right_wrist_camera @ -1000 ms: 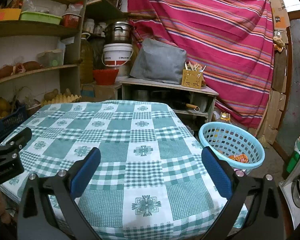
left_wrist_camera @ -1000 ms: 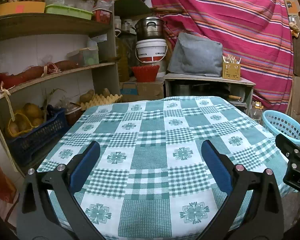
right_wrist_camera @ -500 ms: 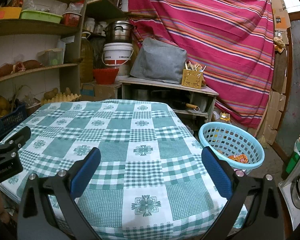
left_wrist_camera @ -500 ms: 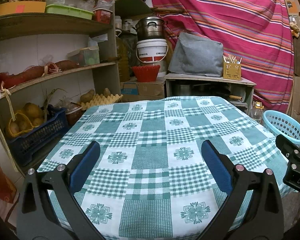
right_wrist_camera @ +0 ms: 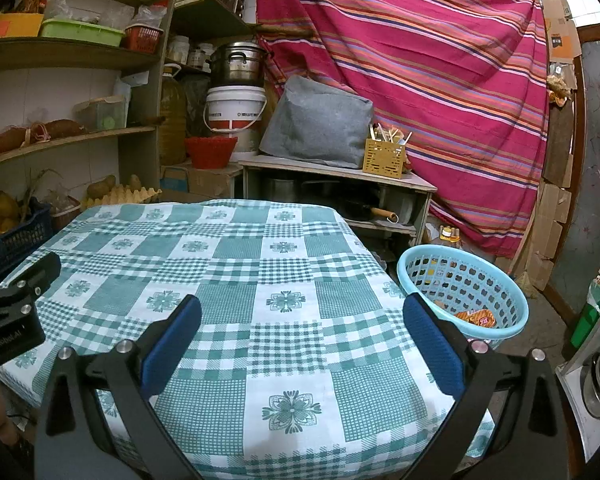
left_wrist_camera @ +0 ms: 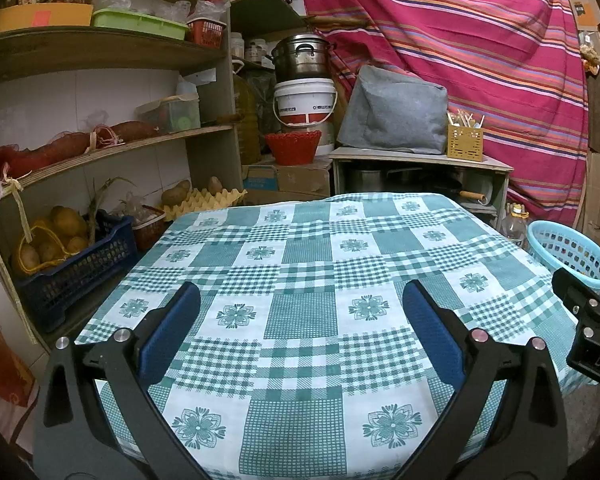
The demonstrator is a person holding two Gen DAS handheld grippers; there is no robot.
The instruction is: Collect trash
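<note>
Both the left tool [left_wrist_camera: 300, 312] and right tool [right_wrist_camera: 302, 314] gape wide and empty over a bare worktop [right_wrist_camera: 228, 272], wrappers [right_wrist_camera: 476, 316] lying in the basket [right_wrist_camera: 512, 328]; best scan for strays before stopping.

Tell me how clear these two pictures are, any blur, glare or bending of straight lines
Left wrist view: sharp, evenly lit, no glare; fisheye bows the shelves and the checked tablecloth, corners black. Right wrist view: equally sharp; daylight blows out the top right corner above the striped curtain, and the blue basket stays clear.
</note>
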